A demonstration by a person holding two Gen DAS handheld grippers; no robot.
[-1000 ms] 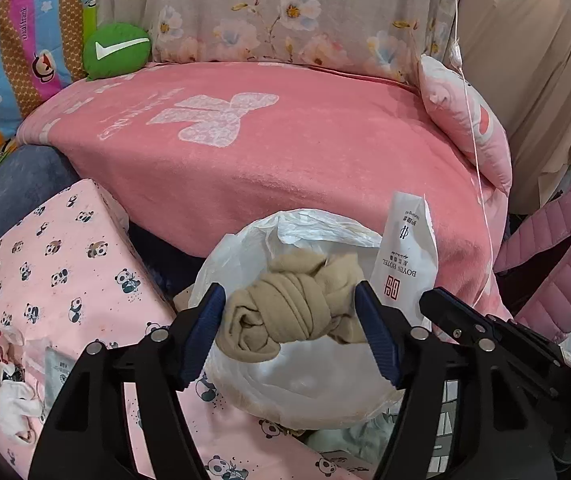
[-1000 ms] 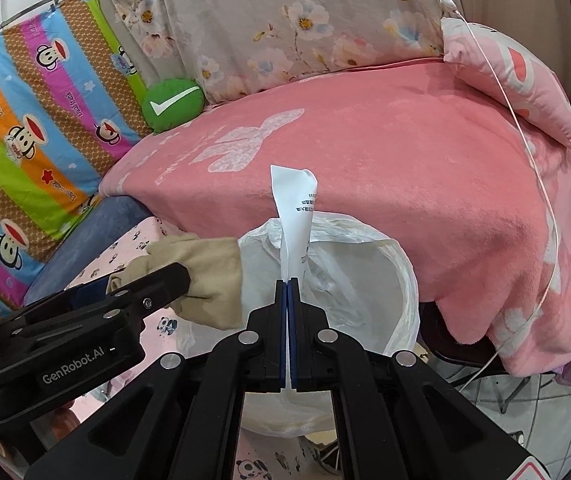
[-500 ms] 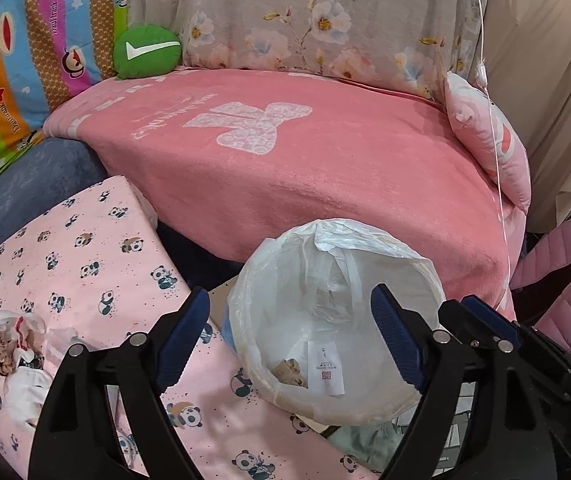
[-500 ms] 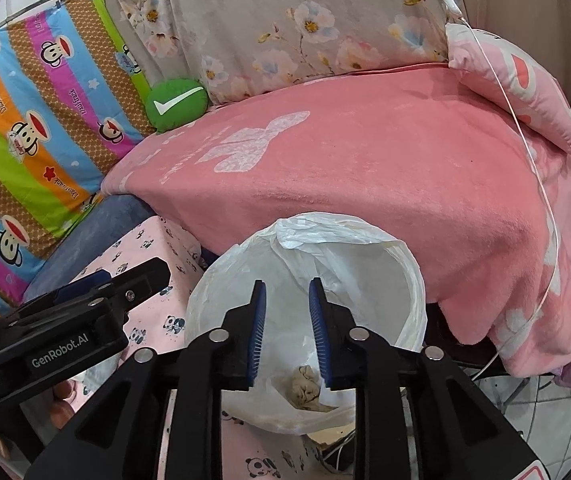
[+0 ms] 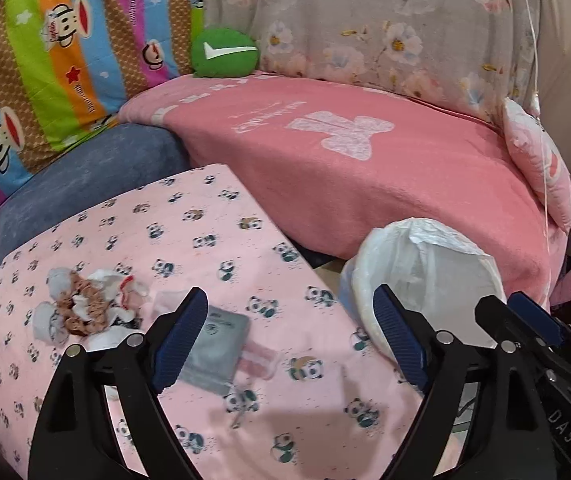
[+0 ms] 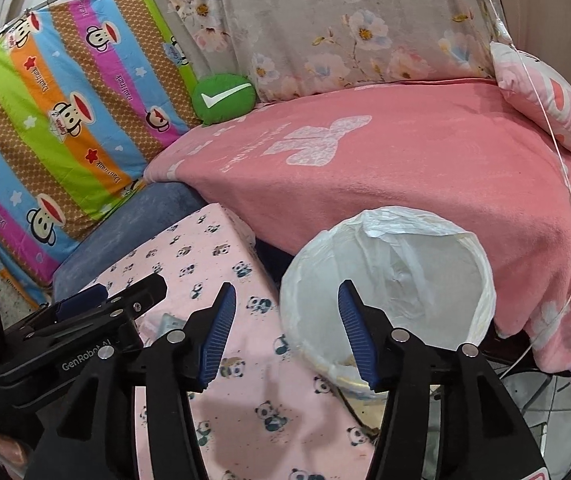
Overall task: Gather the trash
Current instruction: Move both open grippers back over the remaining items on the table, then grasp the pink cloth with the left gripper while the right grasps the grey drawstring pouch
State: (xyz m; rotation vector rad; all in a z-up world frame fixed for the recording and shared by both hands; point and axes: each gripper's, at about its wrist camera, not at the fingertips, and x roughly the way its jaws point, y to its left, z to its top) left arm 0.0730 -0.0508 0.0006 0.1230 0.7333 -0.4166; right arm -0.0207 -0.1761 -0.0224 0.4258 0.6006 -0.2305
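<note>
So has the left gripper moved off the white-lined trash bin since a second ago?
Yes. The left gripper has swung left: the white-lined trash bin now sits right of it, with panda-print cloth between its empty, opening jaws.

Both views look forward and downward from the wrists along their own fingers. The left view sits close above the panda-print cloth (image 5: 213, 240), with the bag-lined bin (image 5: 421, 264) off to its right. The right view faces the bin (image 6: 389, 276) more squarely. Both share the bin, the cloth (image 6: 205, 264), the pink blanket (image 5: 365, 168) and the green cushion (image 6: 223, 98).
</note>
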